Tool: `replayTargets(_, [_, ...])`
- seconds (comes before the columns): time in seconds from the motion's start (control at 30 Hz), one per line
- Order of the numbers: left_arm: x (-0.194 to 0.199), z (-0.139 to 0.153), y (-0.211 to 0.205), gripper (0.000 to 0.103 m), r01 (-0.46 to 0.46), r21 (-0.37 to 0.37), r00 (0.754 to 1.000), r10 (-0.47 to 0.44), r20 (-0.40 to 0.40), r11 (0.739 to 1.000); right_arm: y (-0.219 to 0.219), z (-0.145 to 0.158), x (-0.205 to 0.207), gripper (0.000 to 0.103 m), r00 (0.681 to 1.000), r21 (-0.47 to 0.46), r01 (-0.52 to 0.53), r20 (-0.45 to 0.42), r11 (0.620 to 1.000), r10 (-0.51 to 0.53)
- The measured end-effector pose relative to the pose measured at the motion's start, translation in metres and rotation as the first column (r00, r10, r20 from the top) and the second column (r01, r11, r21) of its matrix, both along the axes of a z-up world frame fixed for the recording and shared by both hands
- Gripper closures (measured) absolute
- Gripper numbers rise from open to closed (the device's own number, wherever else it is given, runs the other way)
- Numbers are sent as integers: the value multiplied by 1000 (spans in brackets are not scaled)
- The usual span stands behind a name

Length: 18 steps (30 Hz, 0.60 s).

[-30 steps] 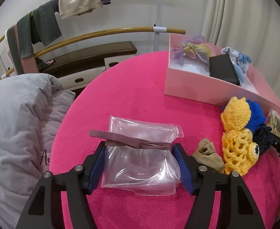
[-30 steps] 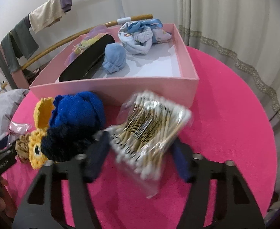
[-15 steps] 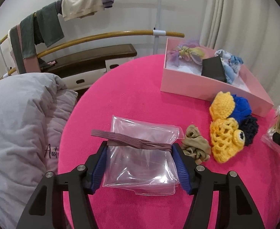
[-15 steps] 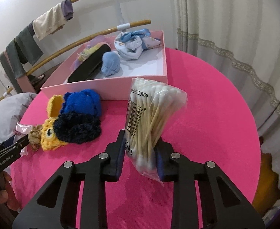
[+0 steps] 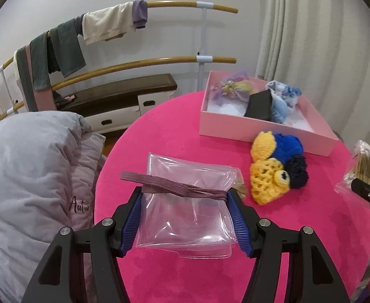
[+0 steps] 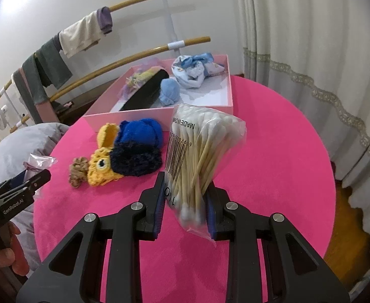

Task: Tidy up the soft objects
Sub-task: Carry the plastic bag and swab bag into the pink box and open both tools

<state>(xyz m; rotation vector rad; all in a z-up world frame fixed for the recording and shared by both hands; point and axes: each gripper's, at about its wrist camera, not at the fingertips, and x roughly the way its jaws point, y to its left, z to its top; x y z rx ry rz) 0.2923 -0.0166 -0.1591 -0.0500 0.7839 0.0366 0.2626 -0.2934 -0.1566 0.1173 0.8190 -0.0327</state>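
My right gripper (image 6: pixel 185 189) is shut on a clear bag of cotton swabs (image 6: pixel 200 149) and holds it upright above the pink table (image 6: pixel 273 151). My left gripper (image 5: pixel 185 192) is open, with a brown elastic band (image 5: pixel 174 185) stretched across its fingertips over a clear plastic bag (image 5: pixel 185 212). A pink box (image 6: pixel 159 116) at the back holds soft items. Yellow and blue crochet pieces (image 6: pixel 131 151) and a tan scrunchie (image 6: pixel 77 168) lie in front of the box.
A grey quilt (image 5: pixel 25 171) lies beside the table on the left. A rack with hanging clothes (image 5: pixel 66 43) and a low bench (image 5: pixel 119 96) stand behind. Curtains (image 6: pixel 311 50) hang on the right. The table drops off at its round edge.
My right gripper closed on the swab bag and lifted it upright off the table. My left gripper rose and drew back, keeping the band stretched over the clear bag.
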Motion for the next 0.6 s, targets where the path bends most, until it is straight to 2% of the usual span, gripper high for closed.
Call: replayTargets(0.6, [-54, 45, -19, 43, 42, -6, 996, -41, 83, 999, 18, 34, -43, 78, 997, -3, -29, 77, 1000, 29])
